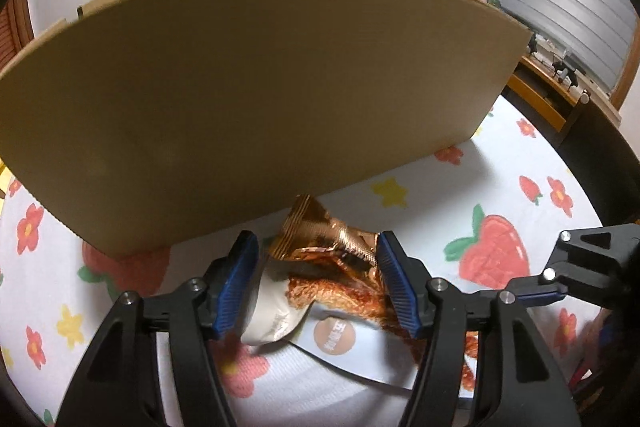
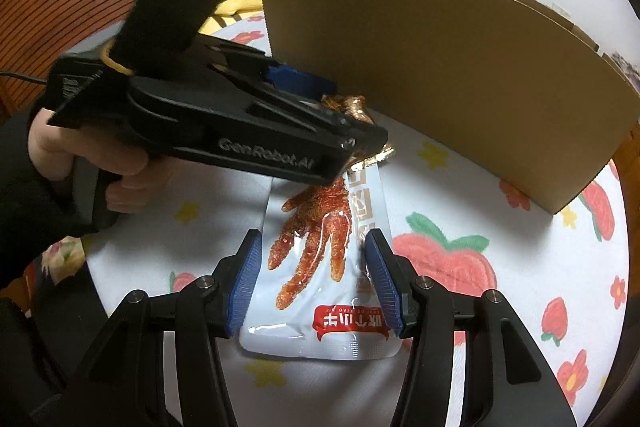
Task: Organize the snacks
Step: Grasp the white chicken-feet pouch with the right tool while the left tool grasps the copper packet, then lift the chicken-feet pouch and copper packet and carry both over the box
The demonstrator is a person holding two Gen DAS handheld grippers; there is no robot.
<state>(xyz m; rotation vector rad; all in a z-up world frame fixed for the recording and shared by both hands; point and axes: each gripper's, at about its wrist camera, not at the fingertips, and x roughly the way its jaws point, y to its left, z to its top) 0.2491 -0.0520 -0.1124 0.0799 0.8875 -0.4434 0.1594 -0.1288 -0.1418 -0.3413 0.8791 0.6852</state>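
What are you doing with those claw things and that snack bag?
A person is tidying snacks with a claw in each hand. Both claws are on one long snack packet with a chicken foot printed on it, lying on a strawberry tablecloth. The left claw straddles its crinkled gold end, beside the side of a big cardboard box. The right claw straddles the other end. Whether either one is squeezing the packet isn't clear.

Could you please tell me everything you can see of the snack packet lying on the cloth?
The snack packet is a glossy white plastic pouch printed with a reddish chicken foot and a red label. Its far end is crinkled copper foil, bent upward. It lies lengthwise on the strawberry-print cloth, before the cardboard box. The left claw flanks the foil end, the right claw the body.
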